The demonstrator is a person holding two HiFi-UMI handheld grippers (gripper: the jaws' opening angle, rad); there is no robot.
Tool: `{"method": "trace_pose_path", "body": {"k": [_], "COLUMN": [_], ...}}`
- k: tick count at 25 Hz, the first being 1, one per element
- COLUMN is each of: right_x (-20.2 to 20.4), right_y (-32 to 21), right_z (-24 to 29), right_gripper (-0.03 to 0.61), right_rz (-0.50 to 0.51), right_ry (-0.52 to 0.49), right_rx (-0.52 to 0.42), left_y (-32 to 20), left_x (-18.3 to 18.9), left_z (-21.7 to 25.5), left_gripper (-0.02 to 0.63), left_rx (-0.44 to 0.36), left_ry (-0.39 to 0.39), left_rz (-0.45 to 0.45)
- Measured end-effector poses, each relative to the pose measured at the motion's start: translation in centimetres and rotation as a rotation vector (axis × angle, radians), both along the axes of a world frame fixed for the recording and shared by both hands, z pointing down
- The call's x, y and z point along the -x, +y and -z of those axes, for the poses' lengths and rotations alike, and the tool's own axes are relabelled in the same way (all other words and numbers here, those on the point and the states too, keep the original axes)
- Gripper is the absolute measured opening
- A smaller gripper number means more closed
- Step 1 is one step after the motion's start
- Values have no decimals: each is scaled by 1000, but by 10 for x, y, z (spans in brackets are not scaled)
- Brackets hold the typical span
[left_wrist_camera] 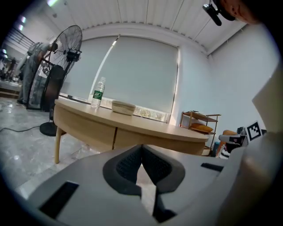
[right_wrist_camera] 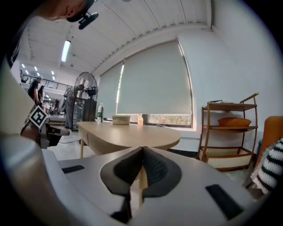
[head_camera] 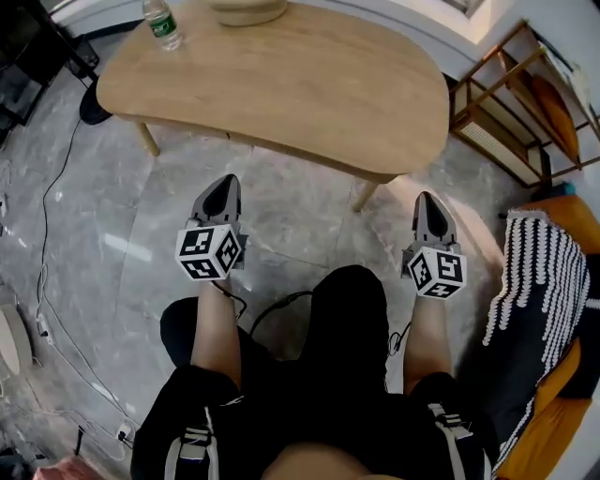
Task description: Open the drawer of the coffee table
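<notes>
The light wooden coffee table (head_camera: 281,84) fills the top of the head view. Its side shows flat drawer fronts (left_wrist_camera: 86,128) split by a dark seam, all closed. My left gripper (head_camera: 223,192) hangs over the floor just short of the table's near edge, jaws shut on nothing. My right gripper (head_camera: 429,202) is level with it near the table's right end, also shut and empty. In the left gripper view the left gripper (left_wrist_camera: 142,145) points at the table's side. The right gripper (right_wrist_camera: 143,148) looks along the table (right_wrist_camera: 128,132) from its right end.
A water bottle (head_camera: 162,23) and a shallow bowl (head_camera: 247,9) stand on the table's far side. A wooden shelf rack (head_camera: 506,103) stands right of the table, an orange seat with a striped cloth (head_camera: 534,281) beside my right arm. Cables (head_camera: 47,234) run over the grey floor at left.
</notes>
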State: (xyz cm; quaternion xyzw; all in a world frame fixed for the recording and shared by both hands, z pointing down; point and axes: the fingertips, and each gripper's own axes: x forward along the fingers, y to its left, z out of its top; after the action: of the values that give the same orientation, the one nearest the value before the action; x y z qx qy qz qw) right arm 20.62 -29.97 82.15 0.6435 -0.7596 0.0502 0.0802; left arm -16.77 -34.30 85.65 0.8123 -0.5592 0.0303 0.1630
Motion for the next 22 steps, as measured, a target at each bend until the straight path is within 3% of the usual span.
{"method": "trace_pose_path", "body": {"k": [4, 8, 12, 14, 15, 16, 18, 22], "right_x": [5, 11, 8, 17, 23, 29, 34, 30], "right_y": [0, 1, 2, 1, 0, -1, -4, -15], "right_z": [-24, -19, -27, -31, -34, -37, -44, -52], "right_gripper": [17, 18, 18, 56, 143, 199, 263, 288], "right_rz": [-15, 14, 36, 92, 132, 168, 213, 247], "right_ry": [-49, -13, -22, -61, -80, -90, -87, -80], "right_rx": [67, 50, 45, 65, 80, 94, 113, 133], "left_y": [0, 2, 3, 1, 0, -1, -4, -22], "left_x": [-5, -23, -25, -27, -30, -33, -33, -31], "left_z": [-17, -21, -34, -43, -47, -50, -54, -65], "left_gripper": [21, 21, 21, 24, 124, 272, 284, 296], "left_rx": [54, 65, 58, 92, 115, 133, 137, 127], "left_ry": [32, 49, 85, 165, 224, 287, 402, 615], "left_rz": [-48, -165, -186, -208, -232, -255, -268, -256]}}
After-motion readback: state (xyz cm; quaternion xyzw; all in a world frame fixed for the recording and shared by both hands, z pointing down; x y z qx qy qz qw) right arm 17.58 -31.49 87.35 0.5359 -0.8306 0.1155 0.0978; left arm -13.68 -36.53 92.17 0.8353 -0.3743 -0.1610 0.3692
